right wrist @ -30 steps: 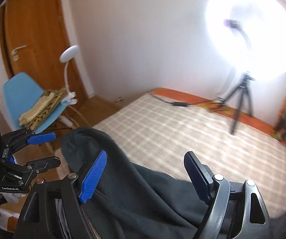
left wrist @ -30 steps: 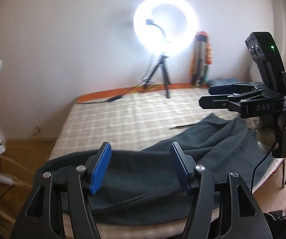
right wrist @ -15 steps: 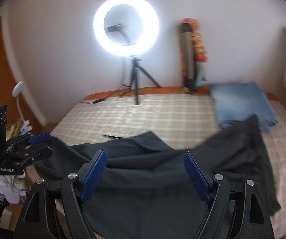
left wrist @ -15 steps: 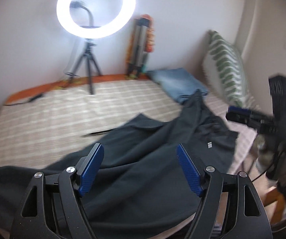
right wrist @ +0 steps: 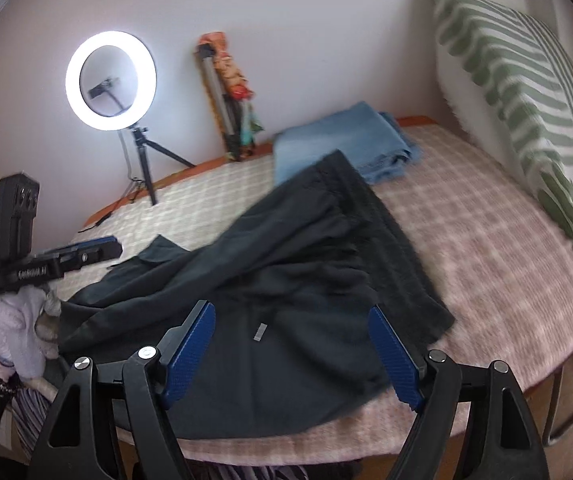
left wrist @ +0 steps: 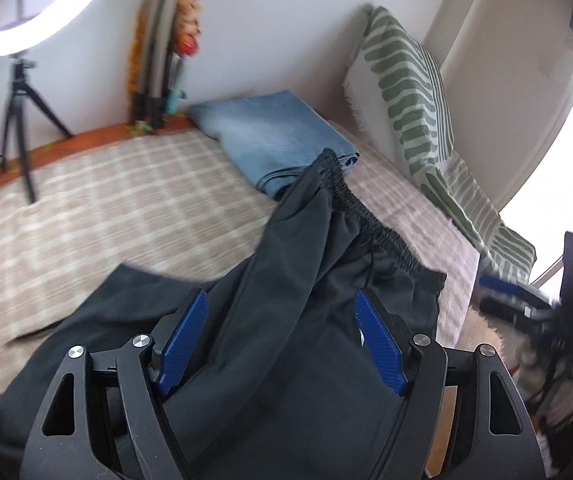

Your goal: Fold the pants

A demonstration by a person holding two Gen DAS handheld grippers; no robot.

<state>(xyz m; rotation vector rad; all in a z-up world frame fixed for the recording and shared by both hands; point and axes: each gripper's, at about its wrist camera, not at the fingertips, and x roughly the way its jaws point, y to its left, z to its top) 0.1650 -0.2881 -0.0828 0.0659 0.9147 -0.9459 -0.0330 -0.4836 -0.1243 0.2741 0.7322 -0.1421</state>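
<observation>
Here we see pants rumpled on bed | soft, limp, light; will sag | take the waistband corners | both grippers' fingers spread, holding nothing.

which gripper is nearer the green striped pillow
Right. The right gripper sits at the pants' waistband end, on the side of the green striped pillow. The left gripper is further along the pants, away from it.

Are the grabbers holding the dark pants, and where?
No. Both the left gripper and right gripper are open, hovering over the pants on the bed.
</observation>
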